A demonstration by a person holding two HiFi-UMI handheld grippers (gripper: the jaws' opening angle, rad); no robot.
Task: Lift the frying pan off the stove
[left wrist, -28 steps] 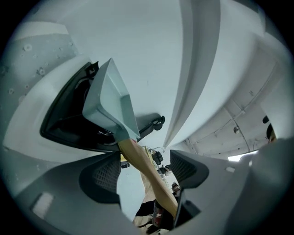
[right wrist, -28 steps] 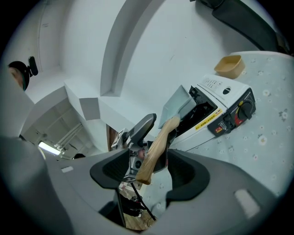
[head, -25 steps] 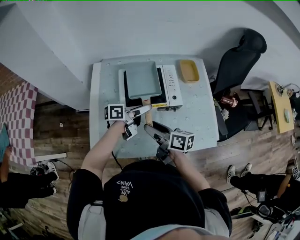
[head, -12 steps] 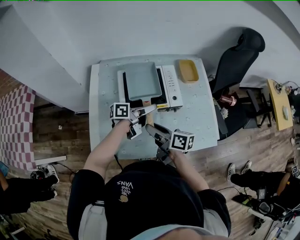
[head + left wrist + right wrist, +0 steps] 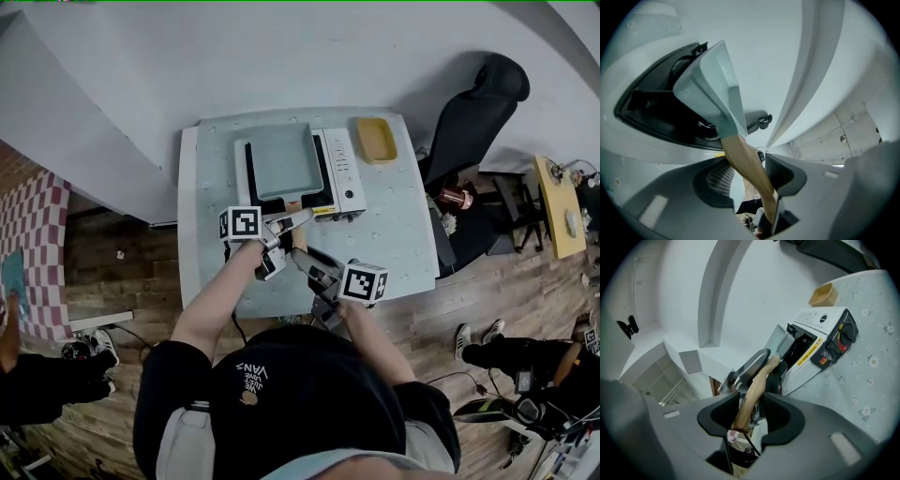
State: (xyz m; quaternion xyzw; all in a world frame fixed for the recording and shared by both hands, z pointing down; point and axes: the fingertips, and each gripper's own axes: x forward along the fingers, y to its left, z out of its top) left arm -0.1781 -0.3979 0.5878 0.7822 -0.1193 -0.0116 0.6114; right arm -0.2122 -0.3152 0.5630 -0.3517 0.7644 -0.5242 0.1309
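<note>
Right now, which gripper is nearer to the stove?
Left. The left gripper holds the wooden handle just off the stove's front edge. The right gripper holds its free end, farther from the stove. Both have just been closing on the handle.

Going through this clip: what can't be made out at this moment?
Grip: the left gripper and right gripper have just been closing with the wooden handle between their jaws; neither gripper view shows whether the pads press it.
Whether the frying pan touches the stove: the head view looks straight down, and the pan's own body hides it in the left gripper view.
Print on the stove's panel: too small in every view.
</note>
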